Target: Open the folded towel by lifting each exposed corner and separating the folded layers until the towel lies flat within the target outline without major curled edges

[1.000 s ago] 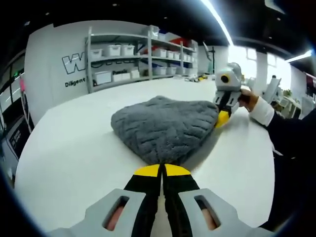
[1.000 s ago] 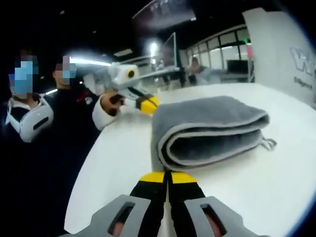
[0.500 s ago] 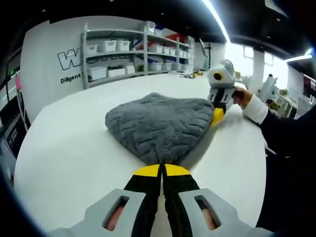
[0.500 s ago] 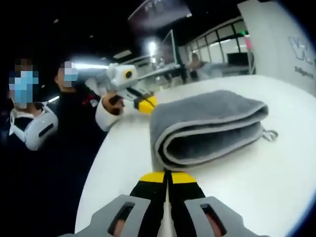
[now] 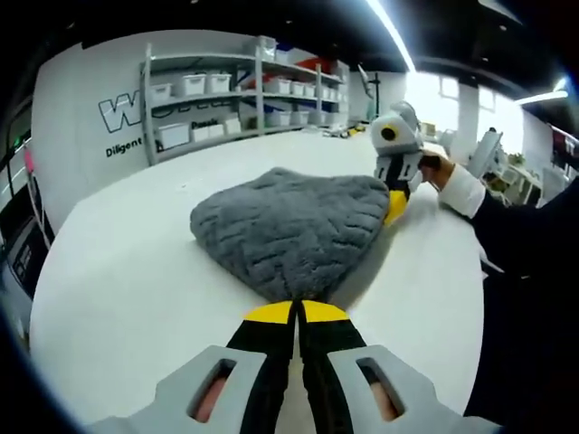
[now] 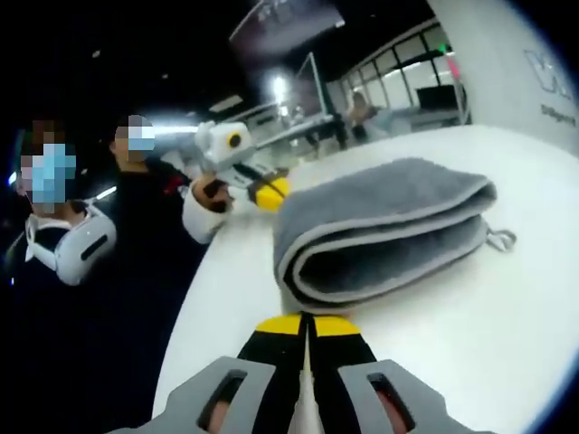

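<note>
On the white table [image 5: 118, 298], mid-frame, the gray towel [image 5: 289, 231] is folded up, nothing opened yet. Left gripper [image 5: 298, 312] and right gripper [image 6: 308, 324] have jaws pressed together at its edges.

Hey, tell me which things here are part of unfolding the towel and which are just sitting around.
Part of the job:
- grey towel, folded, on the white table
- left gripper, fingers closed
- right gripper, fingers closed

Just sitting around:
- shelving with bins, far behind the table
</note>
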Demonstrator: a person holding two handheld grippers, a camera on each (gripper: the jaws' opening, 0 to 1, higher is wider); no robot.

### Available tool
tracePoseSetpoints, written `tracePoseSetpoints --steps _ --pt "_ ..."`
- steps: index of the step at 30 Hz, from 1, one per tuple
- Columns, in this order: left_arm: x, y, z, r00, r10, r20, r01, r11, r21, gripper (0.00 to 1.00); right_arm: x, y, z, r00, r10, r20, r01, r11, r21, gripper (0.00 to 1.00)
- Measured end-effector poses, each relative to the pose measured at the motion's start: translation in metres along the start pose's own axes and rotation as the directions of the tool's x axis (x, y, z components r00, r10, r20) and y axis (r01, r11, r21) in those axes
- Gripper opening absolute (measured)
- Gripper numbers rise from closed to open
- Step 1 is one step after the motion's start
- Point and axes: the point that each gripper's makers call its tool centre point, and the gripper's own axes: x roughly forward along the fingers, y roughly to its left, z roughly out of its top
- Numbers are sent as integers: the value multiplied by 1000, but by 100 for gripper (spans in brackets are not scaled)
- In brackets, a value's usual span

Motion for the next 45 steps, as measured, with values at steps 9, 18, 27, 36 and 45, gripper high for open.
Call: tracePoseSetpoints --steps 9,18,27,36,45 --pt "1 3 1 1000 10 14 -10 999 31 10 0 -3 -2 999 -36 9 36 991 -128 4" --pt "-1 8 8 998 50 48 -54 995 79 22 -10 -14 7 994 -87 63 95 986 -134 14" --pt "-2 0 19 995 35 98 -49 988 145 35 -13 -24 10 987 -138 80 150 973 -173 26" --pt "4 0 33 987 55 150 -90 969 231 51 -18 -36 18 973 -201 115 223 949 -221 42" --pt "15 -13 43 982 47 185 -101 950 297 55 -20 -47 21 958 -258 125 281 929 -241 57"
